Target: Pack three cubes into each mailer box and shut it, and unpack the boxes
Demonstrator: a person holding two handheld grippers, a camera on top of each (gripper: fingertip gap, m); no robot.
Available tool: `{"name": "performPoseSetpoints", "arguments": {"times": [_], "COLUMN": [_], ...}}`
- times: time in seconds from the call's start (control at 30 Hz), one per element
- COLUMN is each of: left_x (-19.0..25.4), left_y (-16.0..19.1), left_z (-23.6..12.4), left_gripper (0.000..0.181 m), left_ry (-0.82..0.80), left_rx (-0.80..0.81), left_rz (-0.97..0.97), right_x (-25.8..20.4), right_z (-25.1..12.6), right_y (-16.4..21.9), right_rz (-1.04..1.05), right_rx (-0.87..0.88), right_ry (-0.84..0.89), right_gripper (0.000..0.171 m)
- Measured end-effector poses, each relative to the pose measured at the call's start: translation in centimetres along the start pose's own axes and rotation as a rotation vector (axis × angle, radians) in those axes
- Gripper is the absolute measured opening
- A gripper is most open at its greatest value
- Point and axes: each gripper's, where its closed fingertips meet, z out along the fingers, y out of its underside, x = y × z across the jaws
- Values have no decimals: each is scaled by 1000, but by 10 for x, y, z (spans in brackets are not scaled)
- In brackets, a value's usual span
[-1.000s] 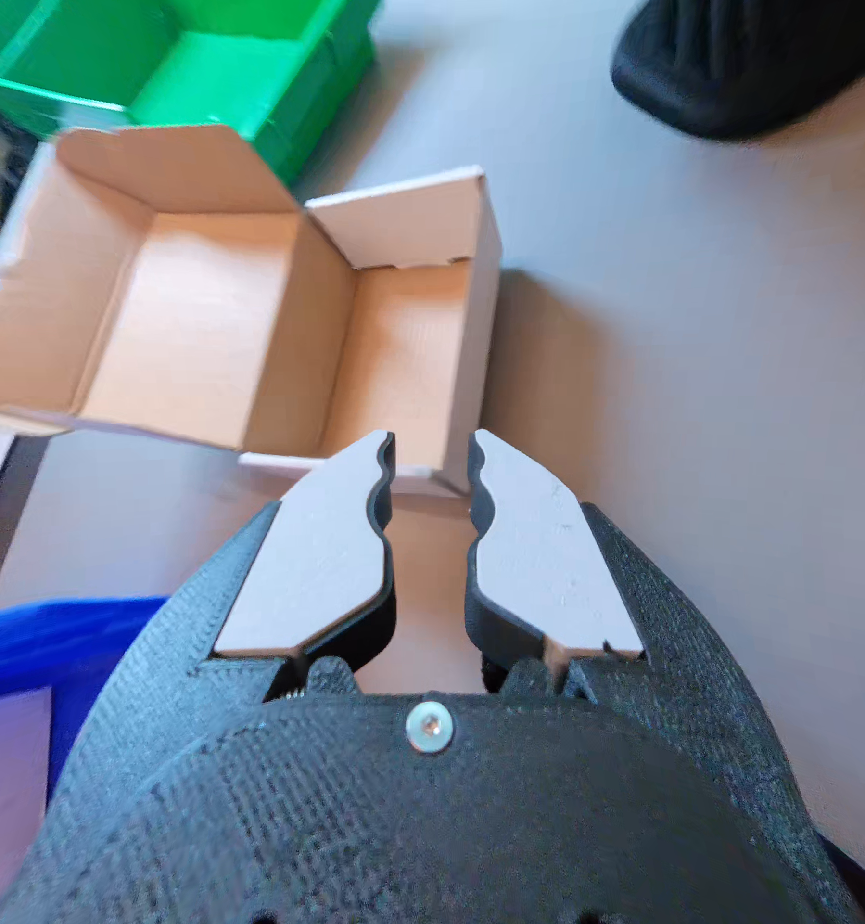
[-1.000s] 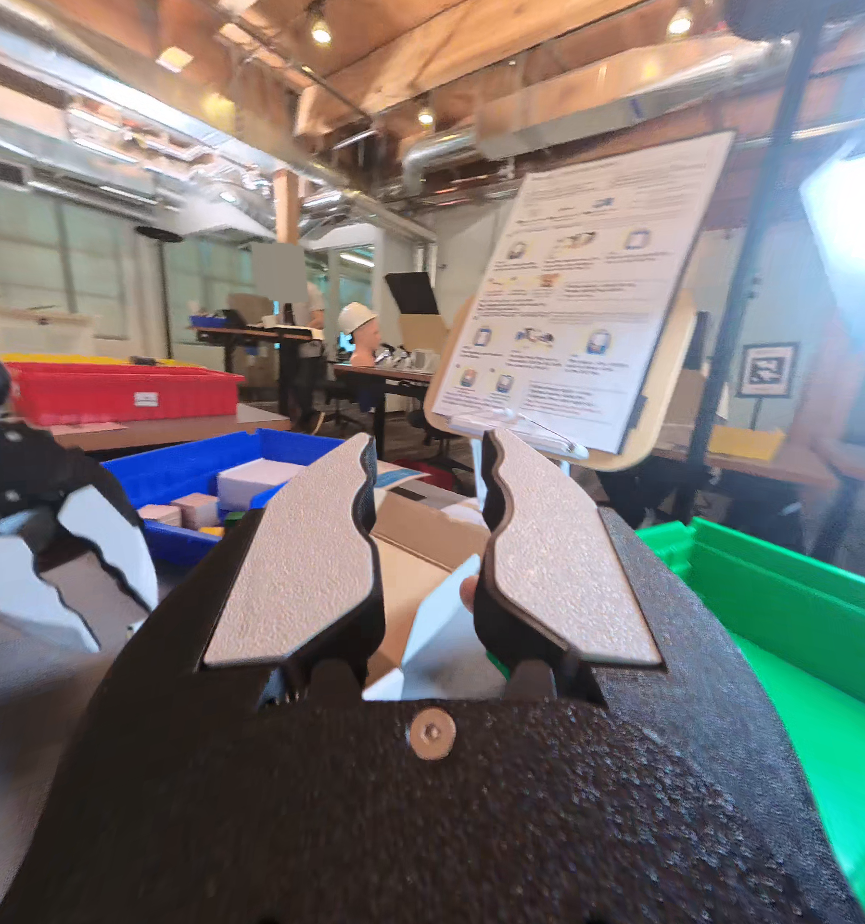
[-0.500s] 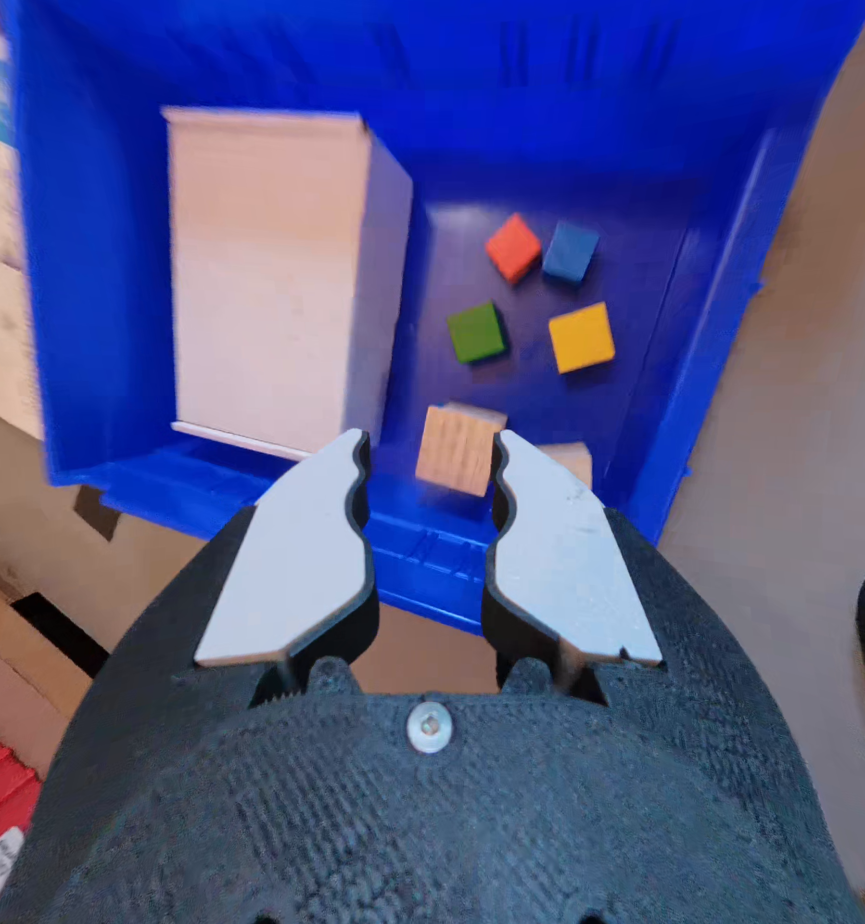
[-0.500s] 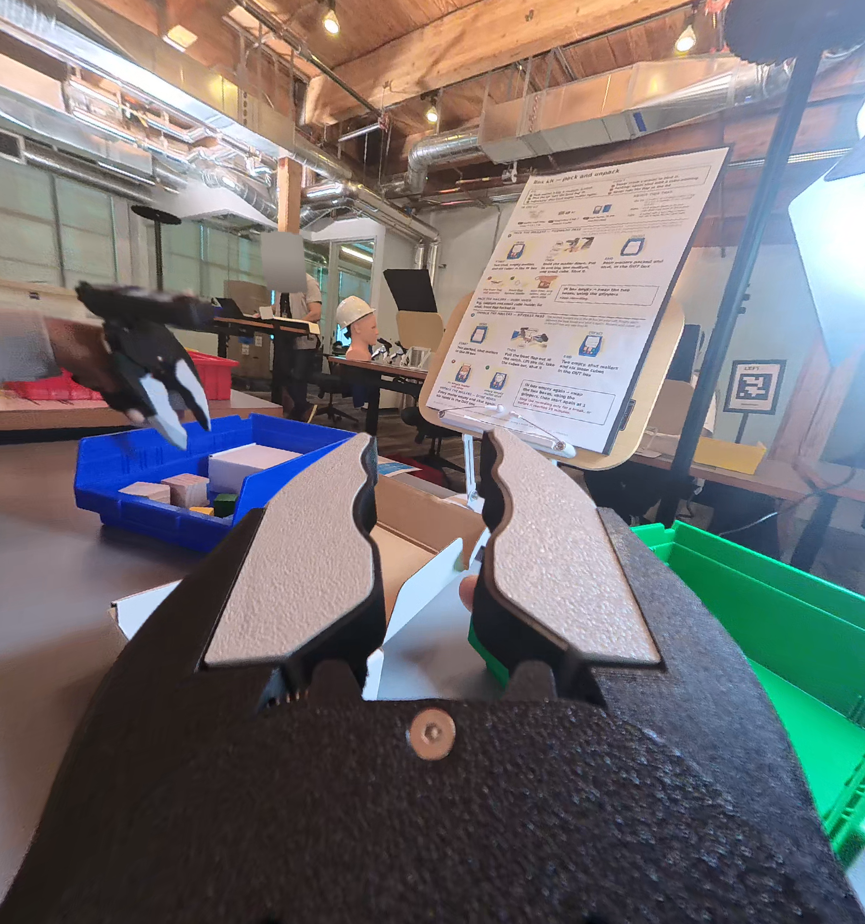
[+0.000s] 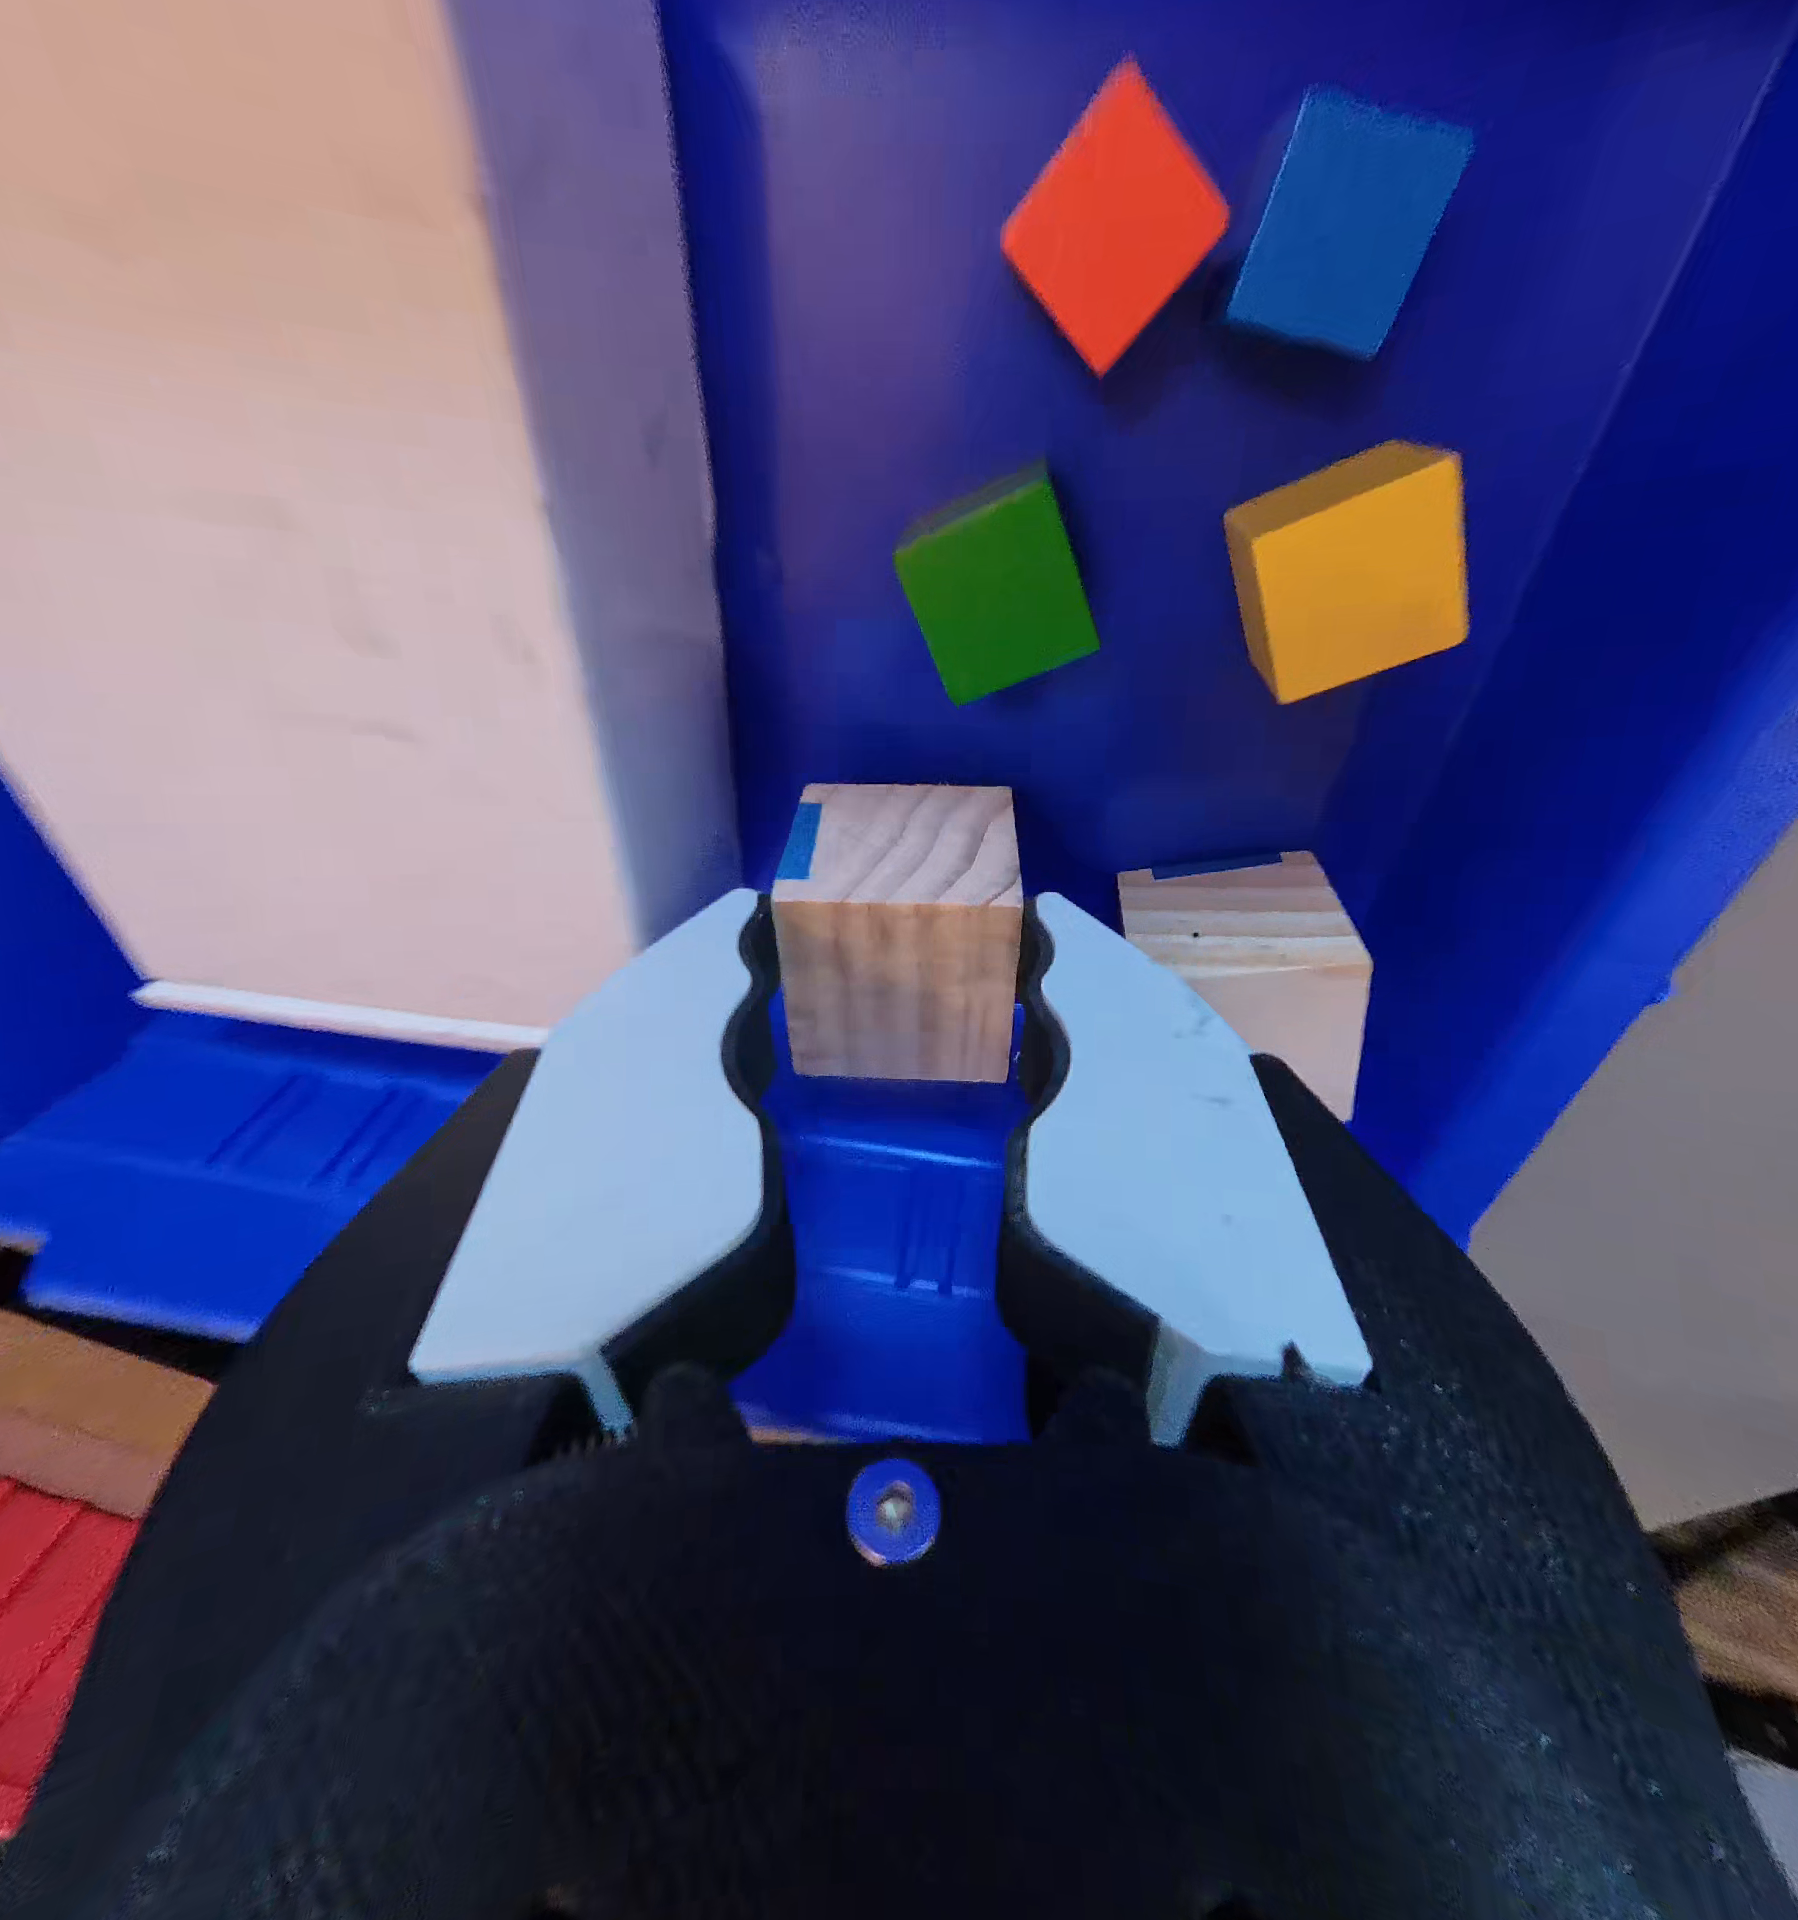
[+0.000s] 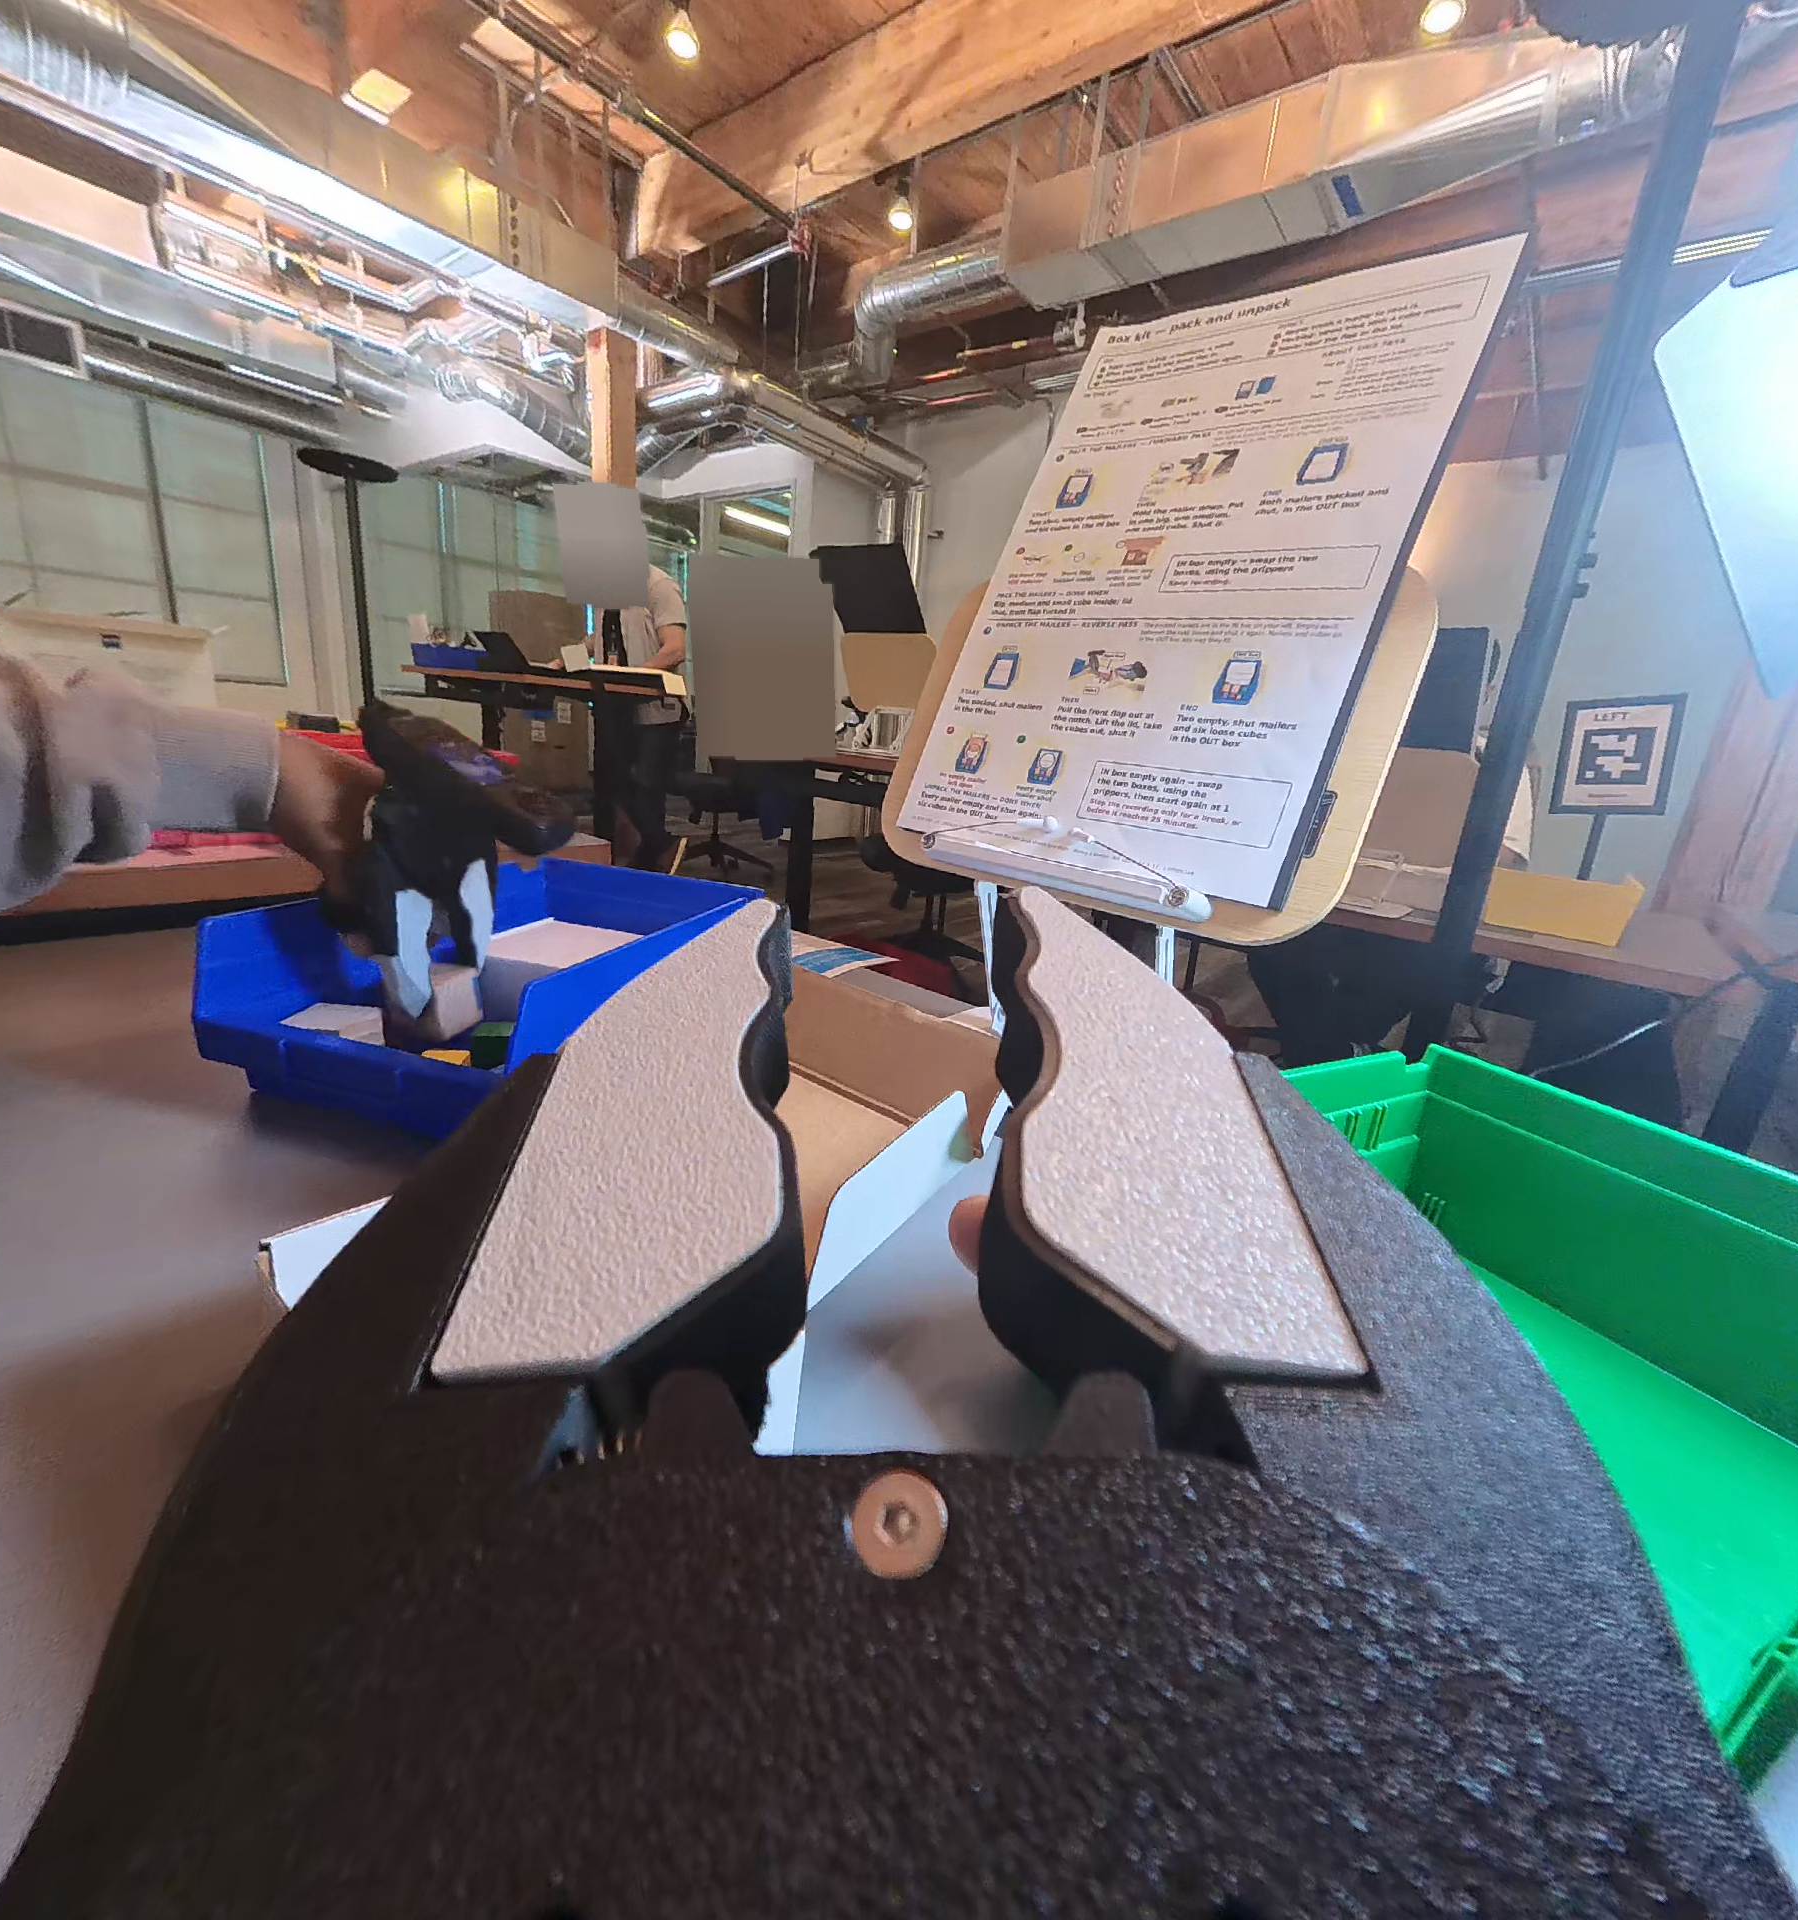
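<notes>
My left gripper [image 5: 895, 977] is open, low in the blue bin [image 5: 1601, 727], with one fingertip on each side of a plain wooden cube [image 5: 900, 935], close against it. A second wooden cube [image 5: 1248, 956] stands to its right. Green [image 5: 994, 587], yellow [image 5: 1352, 571], red [image 5: 1113, 213] and blue [image 5: 1347, 223] cubes lie farther in. A shut white mailer box [image 5: 251, 520] fills the bin's left side. My right gripper [image 6: 890, 997] is open and empty above an open mailer box [image 6: 874, 1226]. The left gripper [image 6: 438, 935] also shows in the right wrist view.
A green bin [image 6: 1601, 1299] stands to the right of the open mailer. An instruction sheet on a stand [image 6: 1186, 623] is behind it. A red bin [image 5: 1, 1621] sits beside the blue bin. Other desks and a person stand far back. Across from one pair of fingers to the other is roughly 50 cm.
My left gripper swung from the open mailer to the blue bin and dropped until its fingers straddle the wooden cube. Its jaws widened. The right gripper stayed almost still.
</notes>
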Motion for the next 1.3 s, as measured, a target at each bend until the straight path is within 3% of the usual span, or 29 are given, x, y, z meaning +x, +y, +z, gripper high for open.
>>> {"name": "performPoseSetpoints", "arguments": {"times": [0.03, 0.17, 0.27, 0.33, 0.43, 0.57, 0.73, 0.93, 1.23, 1.3], "left_x": [-3, 19, 73, 120, 176, 207, 208, 206, 215, 215], "left_y": [-7, -53, -103, -135, -173, -203, -213, -213, -223, -223], "left_z": [-12, -87, -136, -151, -138, -89, -52, -28, -26, -33], "left_gripper": [44, 44, 44, 44, 45, 44, 44, 44, 44, 52], "left_ry": [-25, -76, -28, 36, 86, 129, 125, 101, 107, 102], "left_rx": [39, 217, 335, 368, 327, 171, 56, 34, 91, 122], "left_rz": [-5, 74, 212, 335, 509, 592, 548, 530, 505, 502], "right_x": [0, 1, 0, 0, 4, 10, 13, 14, 11, 11], "right_z": [0, 2, 3, 3, 0, -2, -2, -2, 0, -1], "right_y": [0, 3, 6, 5, 1, 3, 7, 7, 12, 12], "right_rz": [1, 1, 4, -3, -17, 15, -15, 9, 8, 10], "right_rx": [-1, -10, -16, -10, 6, -4, -24, -17, -36, -35], "right_ry": [1, -1, 1, 9, 39, 55, 61, 56, 49, 49], "right_gripper": [36, 35, 35, 34, 33, 34, 34, 34, 34, 34]}}
